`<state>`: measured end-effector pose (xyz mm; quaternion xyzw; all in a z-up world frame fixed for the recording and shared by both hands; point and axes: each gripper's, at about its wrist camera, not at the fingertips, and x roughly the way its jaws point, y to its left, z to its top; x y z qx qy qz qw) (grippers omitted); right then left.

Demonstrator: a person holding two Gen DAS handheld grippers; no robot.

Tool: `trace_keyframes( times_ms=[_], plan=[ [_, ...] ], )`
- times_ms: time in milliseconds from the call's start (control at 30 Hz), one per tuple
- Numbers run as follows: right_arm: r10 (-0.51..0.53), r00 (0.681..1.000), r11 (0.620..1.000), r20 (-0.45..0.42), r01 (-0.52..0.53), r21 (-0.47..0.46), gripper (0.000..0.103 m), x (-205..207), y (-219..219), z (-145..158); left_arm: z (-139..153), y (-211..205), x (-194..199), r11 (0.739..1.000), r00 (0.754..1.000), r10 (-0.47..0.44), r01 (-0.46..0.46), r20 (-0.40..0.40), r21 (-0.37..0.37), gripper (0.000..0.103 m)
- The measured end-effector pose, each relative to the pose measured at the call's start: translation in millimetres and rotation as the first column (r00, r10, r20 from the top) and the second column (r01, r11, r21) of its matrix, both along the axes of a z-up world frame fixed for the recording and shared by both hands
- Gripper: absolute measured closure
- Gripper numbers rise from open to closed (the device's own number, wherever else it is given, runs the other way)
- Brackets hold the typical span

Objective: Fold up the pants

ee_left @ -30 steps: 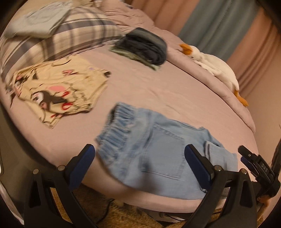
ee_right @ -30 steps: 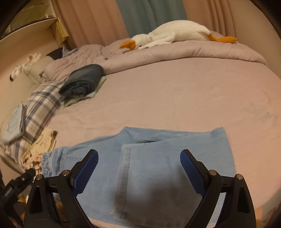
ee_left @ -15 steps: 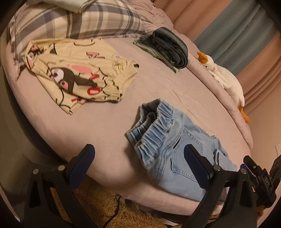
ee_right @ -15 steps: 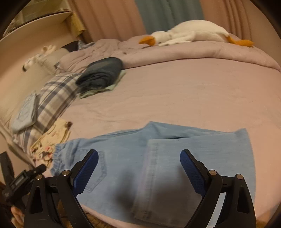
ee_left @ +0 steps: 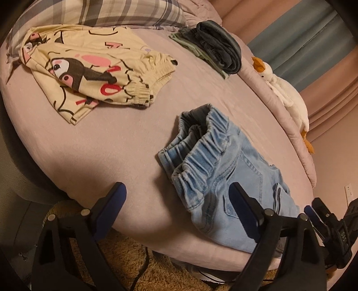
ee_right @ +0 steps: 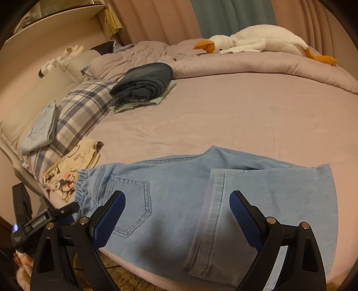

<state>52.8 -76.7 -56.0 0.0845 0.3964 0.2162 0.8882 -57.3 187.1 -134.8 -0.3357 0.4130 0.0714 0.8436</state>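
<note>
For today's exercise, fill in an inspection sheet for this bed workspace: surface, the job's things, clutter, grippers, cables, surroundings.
Surface: pink bed sheet.
Job's things: light blue jeans, legs folded back, at the near edge.
Clutter: cartoon-print shorts; dark folded jeans; plaid pillow; plush goose.
Grippers: left gripper and right gripper open, holding nothing; the left's jaws have just been closing.
Cables: black cable on the rug.
Surroundings: curtains.

The pink bed (ee_right: 235, 116) carries light jeans (ee_right: 179, 194), cartoon shorts (ee_left: 94, 73), folded clothes (ee_right: 143, 87).
</note>
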Motion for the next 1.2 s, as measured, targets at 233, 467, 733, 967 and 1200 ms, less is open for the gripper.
trace_keyframes(
  times_ms=[233,467,733,967,1200],
  plan=[
    [-0.006,1.0,1.0,-0.016,0.006,0.006,0.009,3,0,-3,-3,-1,3,1.0,1.0,-0.012,0.012,0.02,-0.02,0.021],
    [0.008,1.0,1.0,-0.026,-0.008,0.008,0.009,3,5,-5,-6,-6,12,1.0,0.999,-0.028,0.027,0.021,0.01,0.036],
    [0.002,0.999,1.0,-0.044,-0.002,0.018,0.009,5,3,-8,-11,-7,21,0.999,0.999,-0.034,0.034,0.029,0.016,0.058],
    [-0.009,0.998,1.0,-0.056,0.01,0.022,0.009,6,0,-9,4,-16,18,0.998,0.999,-0.034,0.034,0.013,0.055,0.071],
    [-0.032,0.999,0.999,-0.038,0.033,0.043,0.009,3,-14,-4,50,-42,7,0.987,0.991,-0.083,0.068,0.102,0.144,0.073]
  ],
)
